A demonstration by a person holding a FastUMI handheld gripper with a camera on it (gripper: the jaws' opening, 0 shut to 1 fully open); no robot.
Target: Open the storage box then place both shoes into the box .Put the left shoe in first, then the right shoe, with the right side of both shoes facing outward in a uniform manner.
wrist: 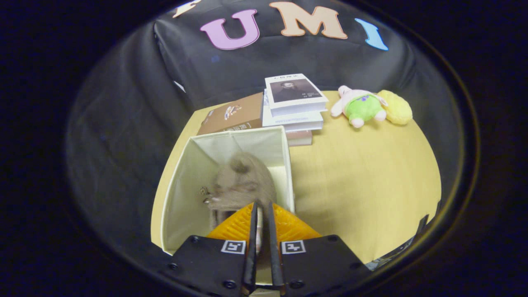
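Shoe and box sit on a pale yellow wooden tabletop (pixel 371 181), with black cloth hung behind and to the side as the booth's wall. The tabletop is the biggest thing in sight, plain and smooth, with its far edge meeting the cloth.

Next in size is the box (pixel 284 165), an open-topped, cream fabric cube near the tabletop's left edge, directly ahead of the claw. Its walls stand upright and the inside is light and plain.

Beyond the box, touching its far rim, lies a brown carton (pixel 233 117), and just beside it a stack of books (pixel 293 109), the top one white. Well apart to the right lie a plush toy (pixel 361 108) in pink and green and a yellow plush (pixel 397 107) touching it.

Inside the box hangs the shoe (pixel 243 181), grey-brown and fuzzy, blurred, with a small ornament on its side.

The claw (pixel 260 206) is nearly closed, its fingers (pixel 253 222) pinching the near end of the shoe over the box's opening.
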